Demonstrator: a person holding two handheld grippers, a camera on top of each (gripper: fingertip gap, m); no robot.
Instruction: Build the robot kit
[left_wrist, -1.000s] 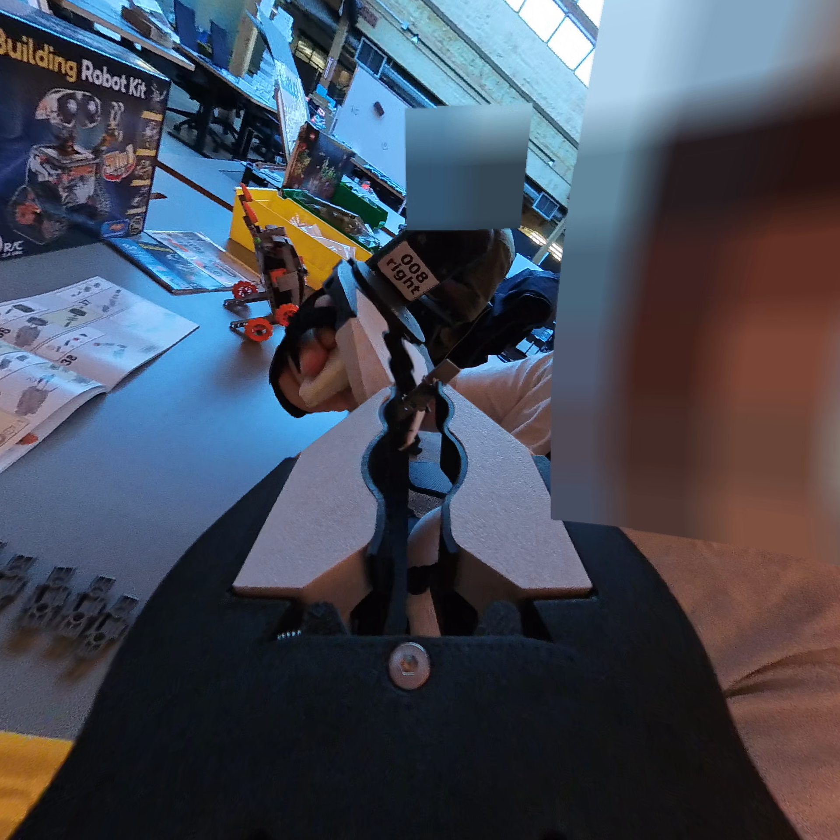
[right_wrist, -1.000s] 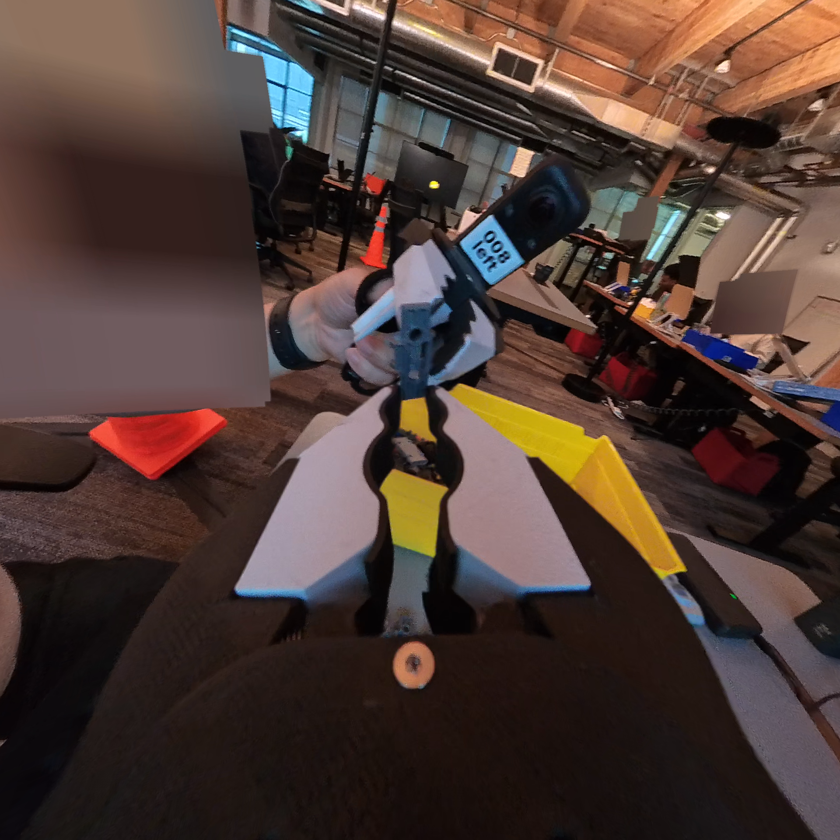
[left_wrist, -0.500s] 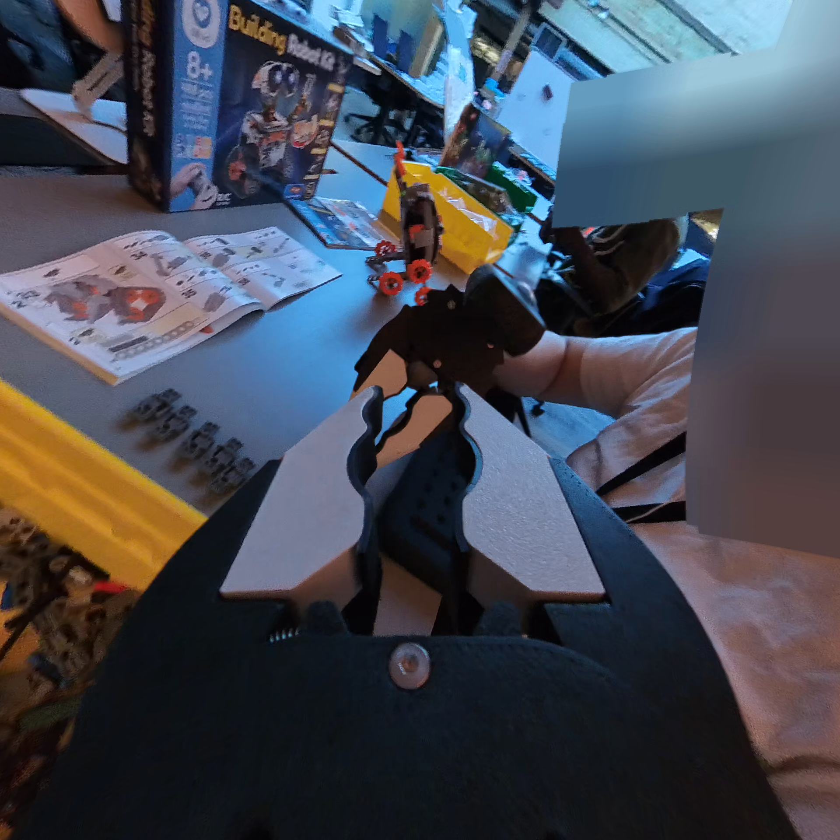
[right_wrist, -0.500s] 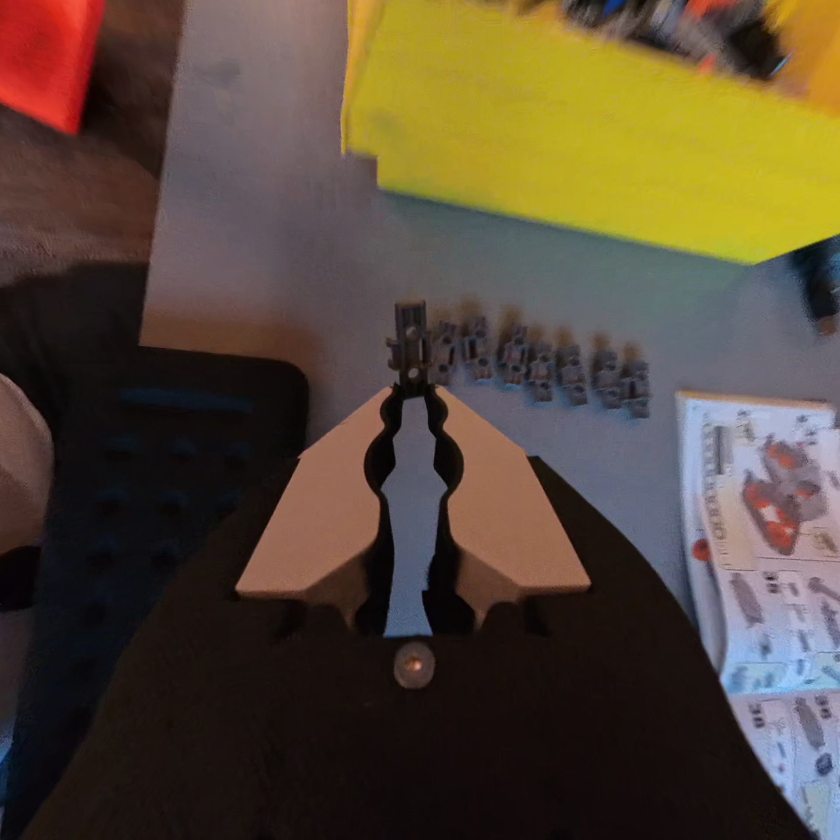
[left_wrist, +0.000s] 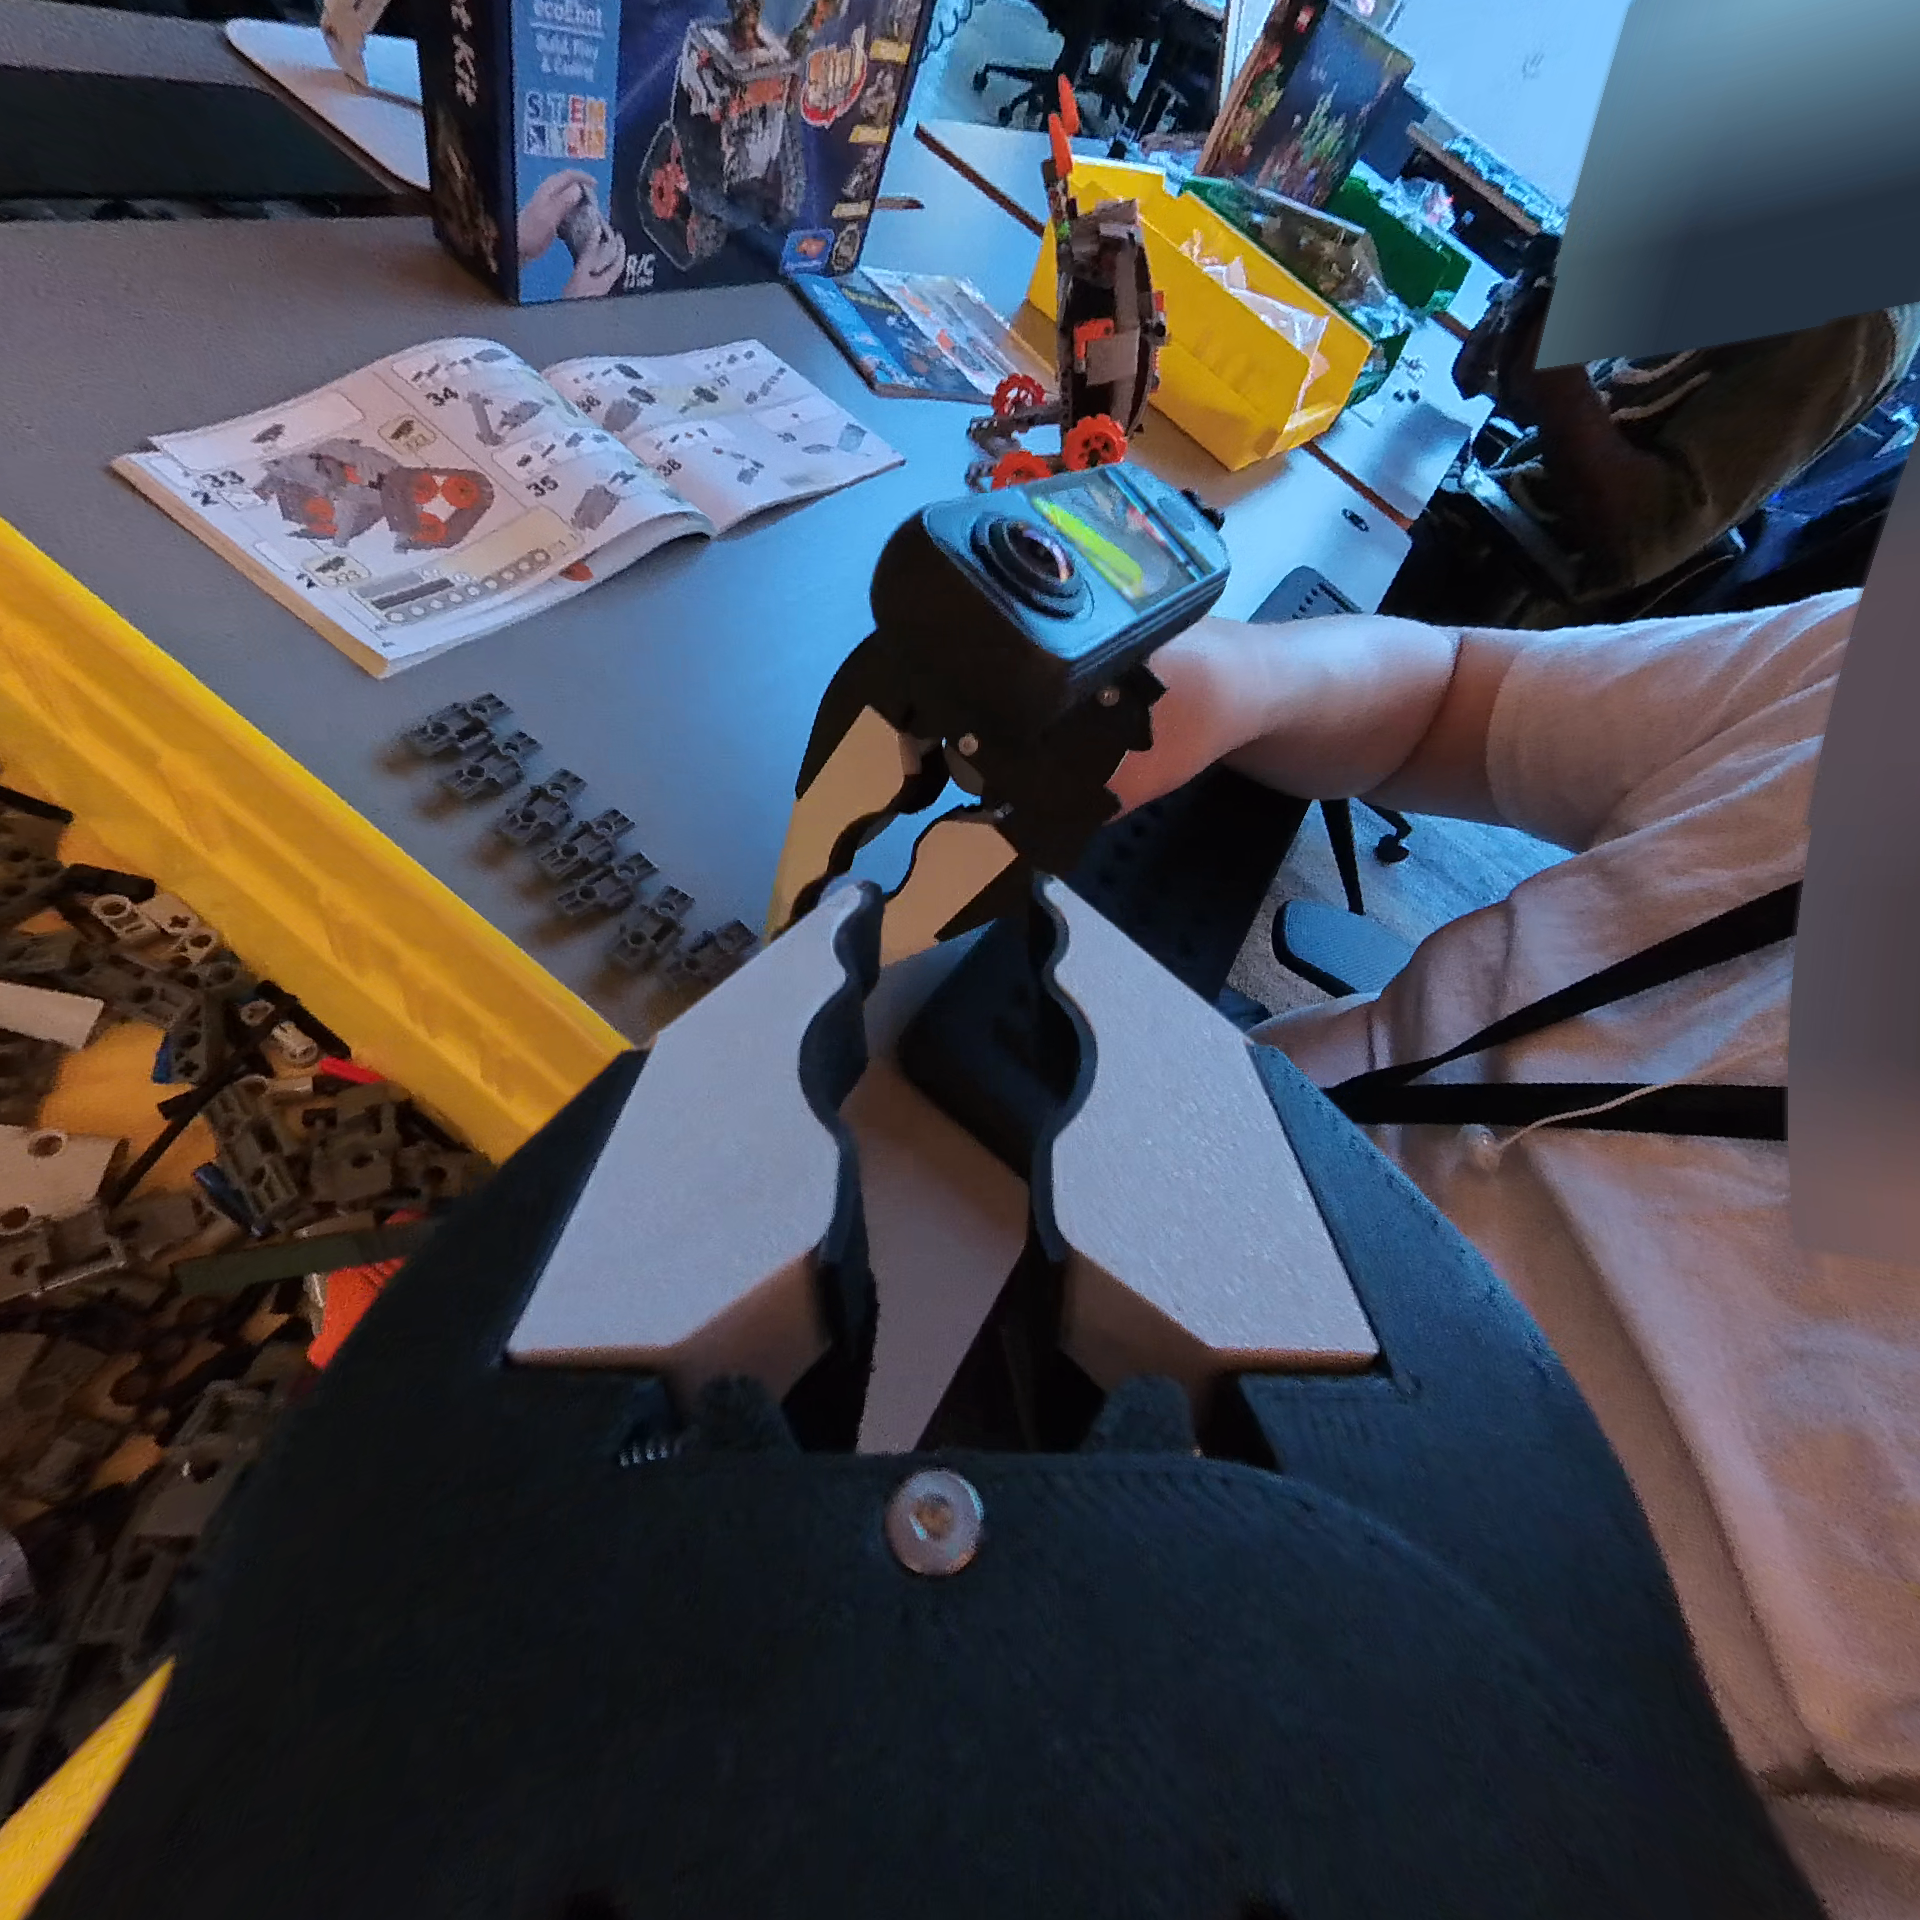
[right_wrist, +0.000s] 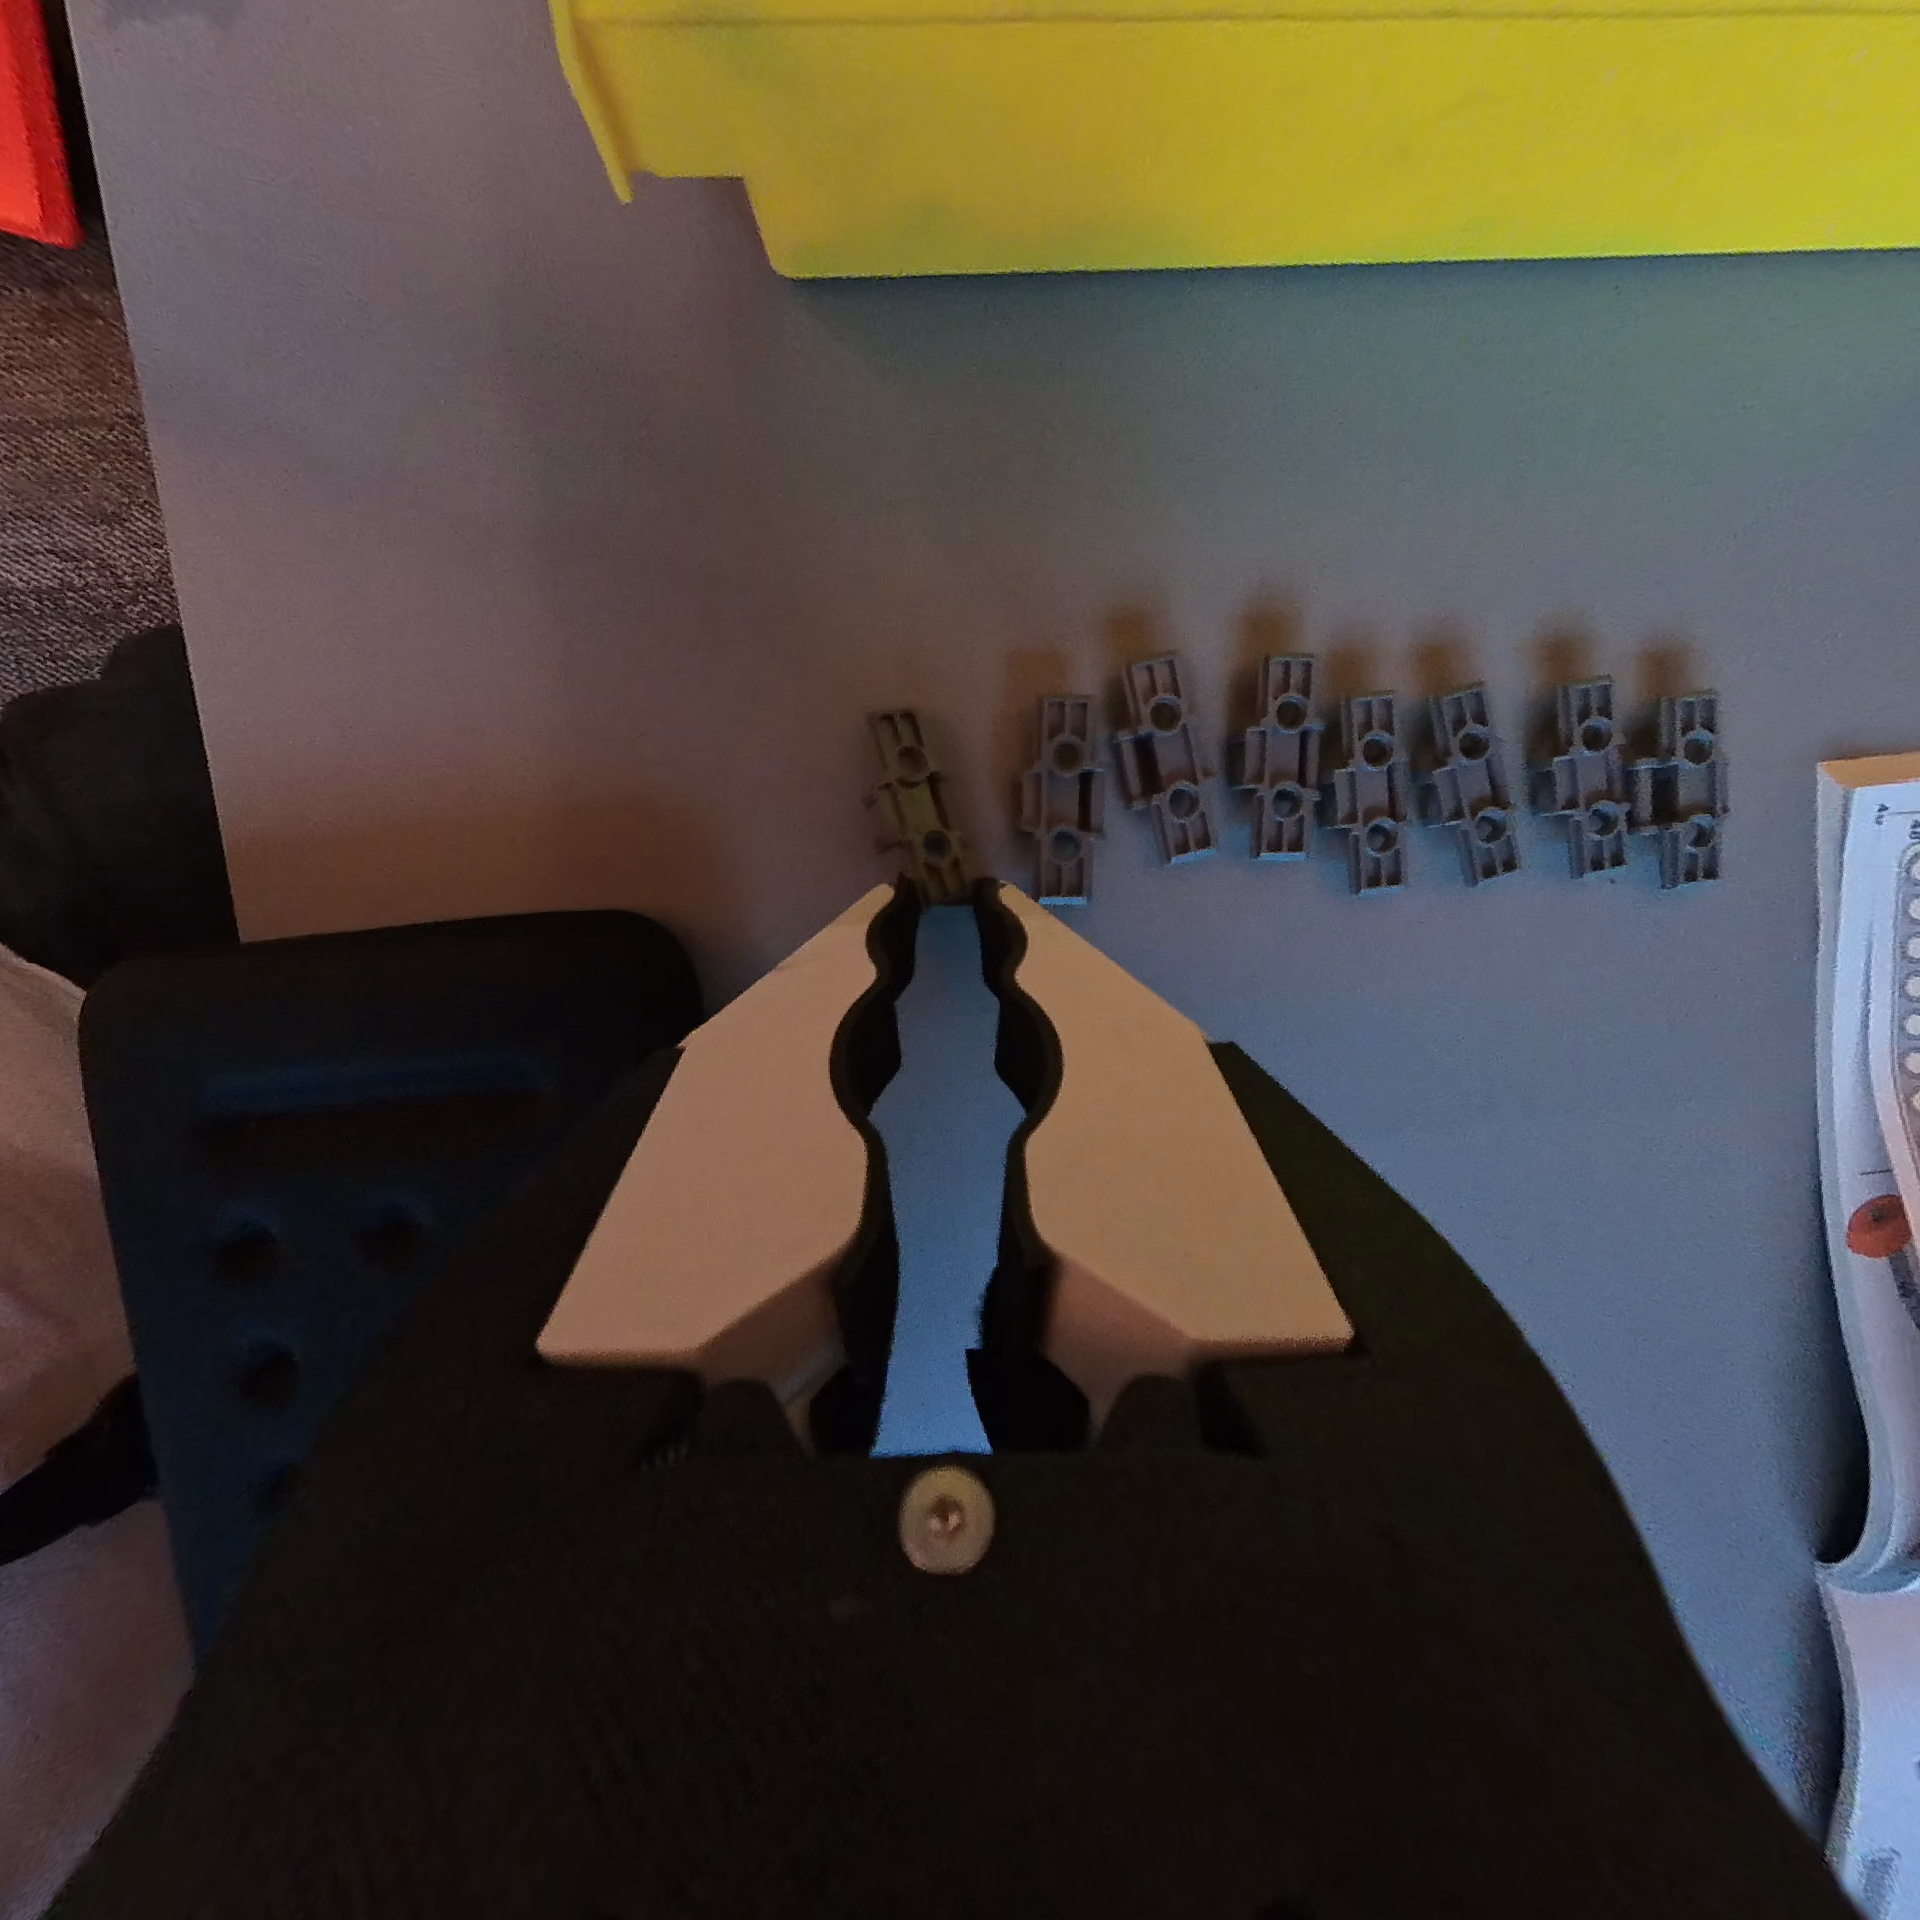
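My right gripper (right_wrist: 940, 888) is shut on a small grey connector piece (right_wrist: 920, 800) and holds it low over the grey table (right_wrist: 520, 520), at the left end of a row of several like grey pieces (right_wrist: 1371, 790). My left gripper (left_wrist: 956, 904) is open and empty, held above the table edge. It points at the right gripper (left_wrist: 831, 883), which shows ahead with its camera (left_wrist: 1049, 582) on top. The row of pieces (left_wrist: 582, 842) lies just left of it. The held piece is hidden in the left wrist view.
A yellow bin (left_wrist: 260, 862) of mixed parts lies beside the row and also shows in the right wrist view (right_wrist: 1247, 135). An open instruction booklet (left_wrist: 499, 488), a kit box (left_wrist: 675, 135), a part-built model (left_wrist: 1101, 312) and a second yellow bin (left_wrist: 1195, 301) stand farther off. A black chair (right_wrist: 364, 1091) is at the table edge. About 15 cm separates my left fingertips from my right.
A second ago both grippers met in the air on the grey piece. My left gripper opened and let go. My right gripper swung down to the table with the piece, beside the row.
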